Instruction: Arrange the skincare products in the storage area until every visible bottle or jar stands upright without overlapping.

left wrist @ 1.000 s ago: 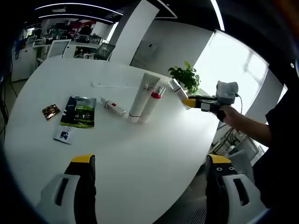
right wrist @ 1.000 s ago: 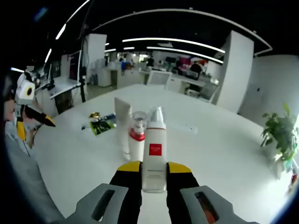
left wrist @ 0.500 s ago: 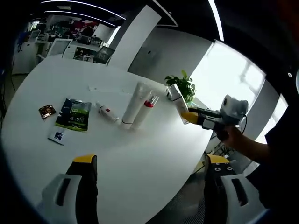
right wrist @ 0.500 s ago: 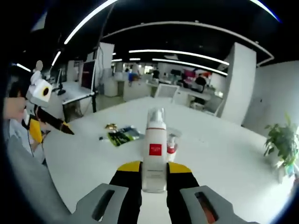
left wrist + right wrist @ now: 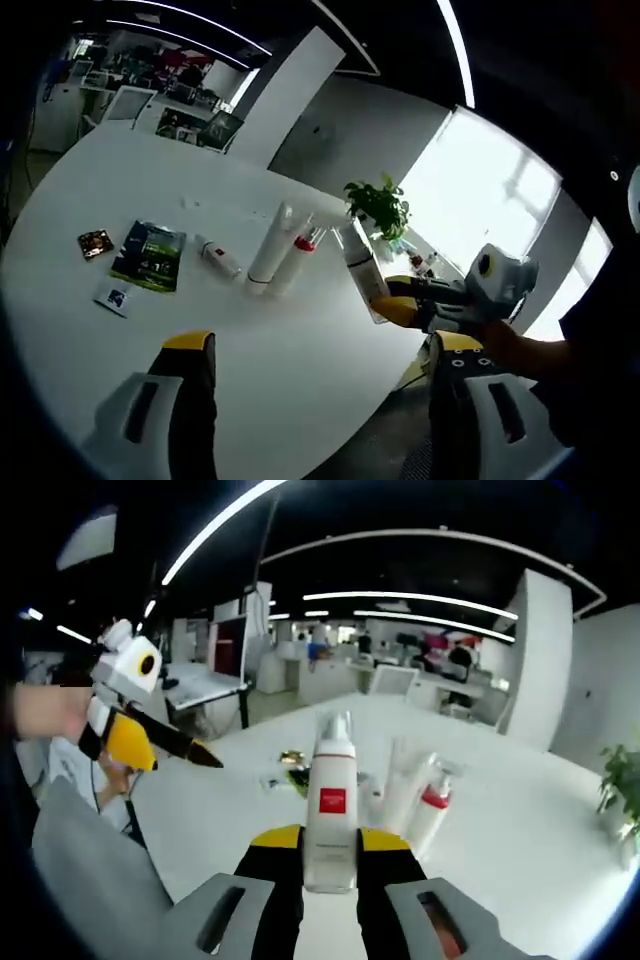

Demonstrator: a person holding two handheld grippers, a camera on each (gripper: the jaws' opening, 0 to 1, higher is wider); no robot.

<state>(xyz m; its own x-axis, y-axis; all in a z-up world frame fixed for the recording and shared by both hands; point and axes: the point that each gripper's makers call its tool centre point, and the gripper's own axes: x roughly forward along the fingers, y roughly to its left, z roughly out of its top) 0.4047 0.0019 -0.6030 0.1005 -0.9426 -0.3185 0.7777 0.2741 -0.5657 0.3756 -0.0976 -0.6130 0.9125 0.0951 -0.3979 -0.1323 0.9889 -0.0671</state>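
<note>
White pump bottle held upright, tubes lying

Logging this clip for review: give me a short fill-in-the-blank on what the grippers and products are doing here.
1. The right gripper is shut on a white ____ bottle.
2. That bottle's square label is ____.
3. The left gripper has its jaws ____.
4. The green packet lies ____ on the table.

Missing words: pump; red; open; flat
</note>
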